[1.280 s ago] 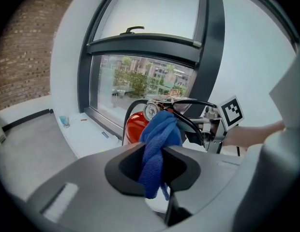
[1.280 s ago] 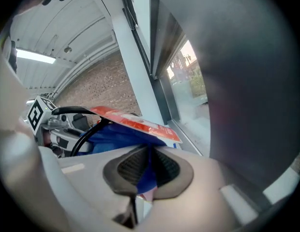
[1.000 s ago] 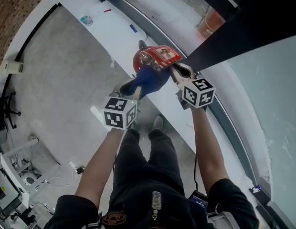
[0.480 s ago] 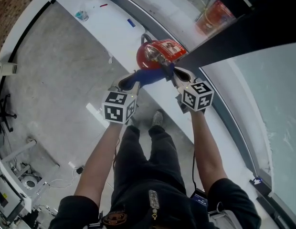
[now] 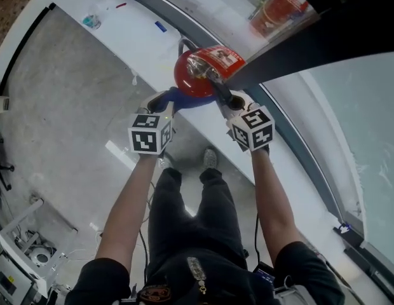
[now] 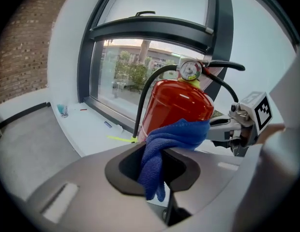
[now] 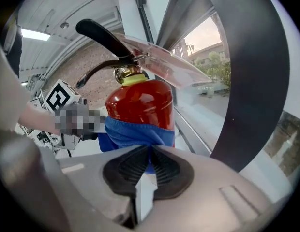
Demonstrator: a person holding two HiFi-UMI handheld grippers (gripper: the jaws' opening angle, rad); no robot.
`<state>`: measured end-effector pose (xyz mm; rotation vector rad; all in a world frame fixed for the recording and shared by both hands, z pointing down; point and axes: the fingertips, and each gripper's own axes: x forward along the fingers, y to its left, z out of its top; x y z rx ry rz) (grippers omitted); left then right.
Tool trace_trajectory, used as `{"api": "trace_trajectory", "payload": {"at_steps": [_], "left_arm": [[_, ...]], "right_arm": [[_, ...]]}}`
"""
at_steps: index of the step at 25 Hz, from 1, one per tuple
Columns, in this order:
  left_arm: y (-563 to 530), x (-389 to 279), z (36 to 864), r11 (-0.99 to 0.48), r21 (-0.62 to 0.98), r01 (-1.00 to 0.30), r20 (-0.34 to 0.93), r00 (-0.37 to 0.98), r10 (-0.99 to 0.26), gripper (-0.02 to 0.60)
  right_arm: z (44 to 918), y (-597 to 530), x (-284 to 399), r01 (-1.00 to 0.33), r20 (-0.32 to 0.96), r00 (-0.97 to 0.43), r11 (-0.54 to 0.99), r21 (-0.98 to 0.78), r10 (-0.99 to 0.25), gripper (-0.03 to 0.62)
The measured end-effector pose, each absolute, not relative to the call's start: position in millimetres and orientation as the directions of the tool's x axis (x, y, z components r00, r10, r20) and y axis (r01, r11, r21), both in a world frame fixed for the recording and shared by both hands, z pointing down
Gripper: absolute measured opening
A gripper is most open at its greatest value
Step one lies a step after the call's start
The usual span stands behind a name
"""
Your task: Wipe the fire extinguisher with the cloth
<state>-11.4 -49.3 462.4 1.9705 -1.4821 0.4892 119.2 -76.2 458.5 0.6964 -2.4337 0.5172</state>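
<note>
My left gripper (image 5: pixel 160 100) and right gripper (image 5: pixel 224 97) each pinch the blue cloth (image 5: pixel 190 100) | wrapped round the red fire extinguisher (image 5: pixel 192 75), label (image 5: pixel 225 57) unreadable | both lower than before.

Head view overhead, gripper views flanking extinguisher (image 5: pixel 194 76)

Red fire extinguisher with a blue cloth hugging it

The fire extinguisher (image 5: pixel 194 75) stands upright on the white window ledge (image 5: pixel 143 43), close to the glass. It has a round red body, a black handle, a black hose and a small dial on top. The soft blue cloth (image 5: pixel 184 100) is pulled tight around the side of its body, one end pinched in the left gripper (image 6: pixel 154 167), the other in the right gripper (image 7: pixel 148 166).
</note>
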Motion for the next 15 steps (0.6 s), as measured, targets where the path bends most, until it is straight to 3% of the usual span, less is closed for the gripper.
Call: {"api": "trace_trajectory", "payload": {"at_steps": [9,15], "left_arm": [[-36.8,19.9,491.5,-0.027,0.262,-0.965,0.642,0.196,-0.741,0.052],[-35.6,43.4,516.8,-0.017,0.273,-0.962,0.652,0.198,-0.732,0.052]], "right_arm": [[486.3,-106.3,128.8,-0.491,0.592,-0.750,0.848,-0.197,-0.297,0.018],[512.6,-129.8,130.6,-0.561,0.596,-0.711,0.812,-0.160,-0.374,0.018]]}}
